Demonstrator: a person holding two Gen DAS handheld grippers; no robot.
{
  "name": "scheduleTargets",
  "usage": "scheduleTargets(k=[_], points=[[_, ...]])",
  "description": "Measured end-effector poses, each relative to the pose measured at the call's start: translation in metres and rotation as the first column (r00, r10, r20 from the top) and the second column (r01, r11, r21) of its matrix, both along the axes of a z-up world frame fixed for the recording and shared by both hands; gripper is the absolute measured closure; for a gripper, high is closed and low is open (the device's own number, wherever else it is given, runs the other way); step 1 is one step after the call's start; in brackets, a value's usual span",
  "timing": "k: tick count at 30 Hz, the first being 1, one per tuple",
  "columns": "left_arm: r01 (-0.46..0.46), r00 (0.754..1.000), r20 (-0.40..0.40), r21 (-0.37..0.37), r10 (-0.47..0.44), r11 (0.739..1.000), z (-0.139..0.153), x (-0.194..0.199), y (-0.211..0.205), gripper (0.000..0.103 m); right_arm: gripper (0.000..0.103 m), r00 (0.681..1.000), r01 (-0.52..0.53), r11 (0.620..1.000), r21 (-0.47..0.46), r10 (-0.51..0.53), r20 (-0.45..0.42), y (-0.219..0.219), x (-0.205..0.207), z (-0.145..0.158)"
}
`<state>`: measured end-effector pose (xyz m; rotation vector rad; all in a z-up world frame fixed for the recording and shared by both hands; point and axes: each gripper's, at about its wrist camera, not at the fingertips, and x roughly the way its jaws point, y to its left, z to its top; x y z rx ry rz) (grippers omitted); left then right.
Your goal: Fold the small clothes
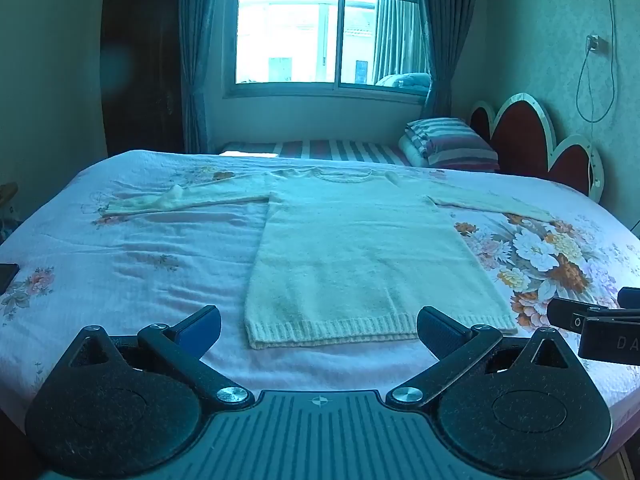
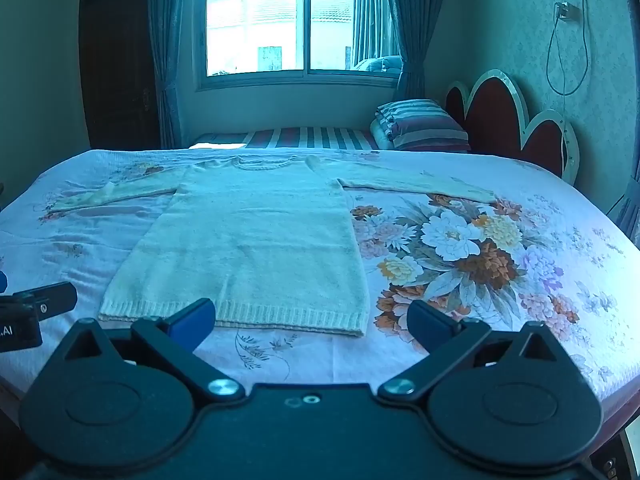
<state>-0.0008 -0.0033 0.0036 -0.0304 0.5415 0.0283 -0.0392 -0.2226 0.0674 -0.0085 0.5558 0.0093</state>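
A cream knitted sweater lies flat on the bed, hem toward me, neck at the far side, both sleeves spread out sideways. My left gripper hovers just short of the ribbed hem, jaws wide open with nothing between them. My right gripper hangs over the hem's right corner, also open and holding nothing. In the left wrist view the right gripper shows at the right edge; in the right wrist view the left gripper shows at the left edge.
The bed has a pink-white floral cover. Folded striped bedding and a red scalloped headboard lie at the far right. A window with curtains is behind. A dark object rests at the bed's left edge.
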Motion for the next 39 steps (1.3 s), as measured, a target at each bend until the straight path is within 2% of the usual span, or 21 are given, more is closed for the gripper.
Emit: scheduleTargets(k=[39], points=[[0.019,1.0,0.001,0.003,-0.019,1.0,-0.0028,0.0035,-0.003,0.0,0.001,1.0,0.003,1.0,0.0,-0.003,-0.008,-0.0015,0.0017,-0.0006]])
